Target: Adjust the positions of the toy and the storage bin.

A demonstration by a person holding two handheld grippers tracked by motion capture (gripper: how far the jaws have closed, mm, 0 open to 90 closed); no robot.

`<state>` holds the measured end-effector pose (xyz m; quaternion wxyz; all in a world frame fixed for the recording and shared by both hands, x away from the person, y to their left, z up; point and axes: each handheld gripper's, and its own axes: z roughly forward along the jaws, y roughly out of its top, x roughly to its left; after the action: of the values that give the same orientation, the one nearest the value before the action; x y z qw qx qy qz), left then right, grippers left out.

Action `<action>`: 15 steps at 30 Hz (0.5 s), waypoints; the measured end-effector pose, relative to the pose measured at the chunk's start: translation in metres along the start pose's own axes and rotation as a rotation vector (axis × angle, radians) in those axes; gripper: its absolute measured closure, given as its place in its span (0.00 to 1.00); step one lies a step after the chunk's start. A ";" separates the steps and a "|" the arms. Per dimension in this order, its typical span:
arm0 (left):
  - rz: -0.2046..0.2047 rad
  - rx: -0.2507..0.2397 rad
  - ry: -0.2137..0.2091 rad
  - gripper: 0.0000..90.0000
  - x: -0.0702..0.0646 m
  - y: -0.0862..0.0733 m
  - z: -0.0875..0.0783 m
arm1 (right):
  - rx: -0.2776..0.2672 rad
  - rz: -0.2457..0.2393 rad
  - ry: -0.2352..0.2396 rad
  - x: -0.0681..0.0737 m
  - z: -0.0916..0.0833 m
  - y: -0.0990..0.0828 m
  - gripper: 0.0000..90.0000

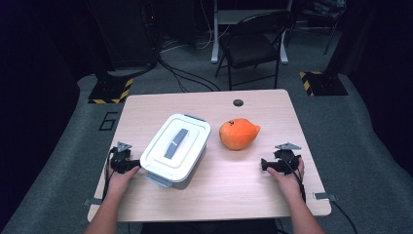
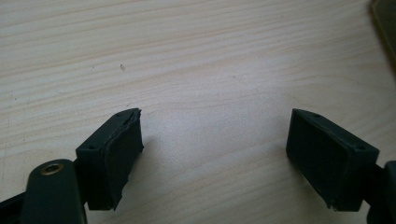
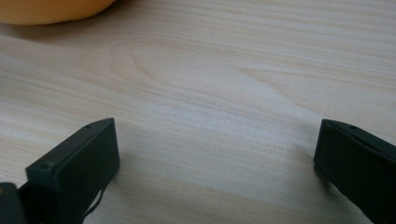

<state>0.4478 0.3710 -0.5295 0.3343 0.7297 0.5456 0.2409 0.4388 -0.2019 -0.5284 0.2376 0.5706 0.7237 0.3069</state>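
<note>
A white lidded container (image 1: 176, 147) with a grey handle on its lid sits at the middle left of the wooden table (image 1: 229, 190). An orange plush fruit (image 1: 238, 133) lies to its right; its lower edge (image 3: 51, 10) shows in the right gripper view. My left gripper (image 1: 121, 161) rests on the table just left of the container, open, with bare wood between its pads (image 2: 116, 156). My right gripper (image 1: 277, 161) rests on the table below and right of the orange fruit, open, nothing between its pads (image 3: 88, 158).
A small round hole (image 1: 238, 103) marks the table's far edge. A folding chair (image 1: 253, 46) stands on the grey floor beyond the table. Yellow-black striped bases (image 1: 111, 91) sit at either far side. The container's corner (image 2: 385, 28) shows at the right edge of the left gripper view.
</note>
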 end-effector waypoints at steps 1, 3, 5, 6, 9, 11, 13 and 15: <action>-0.001 -0.001 0.000 0.21 0.000 0.000 0.000 | 0.000 0.000 0.000 0.000 0.000 0.000 0.00; -0.003 -0.006 0.002 0.23 0.000 0.000 0.000 | 0.000 0.000 0.000 0.000 0.000 0.000 0.00; -0.005 -0.001 0.000 0.26 0.000 0.000 -0.001 | 0.000 0.000 0.000 0.000 0.000 0.000 0.00; -0.010 -0.005 -0.001 0.26 0.000 0.001 -0.001 | 0.000 -0.001 0.000 0.000 0.000 0.000 0.00; -0.007 0.004 -0.004 0.36 0.000 0.001 -0.003 | -0.002 -0.002 0.000 0.000 0.000 0.000 0.00; -0.006 0.016 -0.009 0.39 -0.001 0.002 -0.005 | 0.000 0.000 0.000 0.000 0.000 0.000 0.00; -0.010 0.038 -0.019 0.45 -0.001 0.005 -0.009 | 0.000 0.000 0.000 0.000 0.000 0.000 0.00; -0.004 0.026 -0.023 0.45 -0.003 0.007 -0.013 | 0.000 0.000 0.000 0.000 0.000 0.000 0.00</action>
<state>0.4423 0.3701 -0.5156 0.3315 0.7358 0.5461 0.2246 0.4388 -0.2019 -0.5284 0.2376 0.5707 0.7237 0.3069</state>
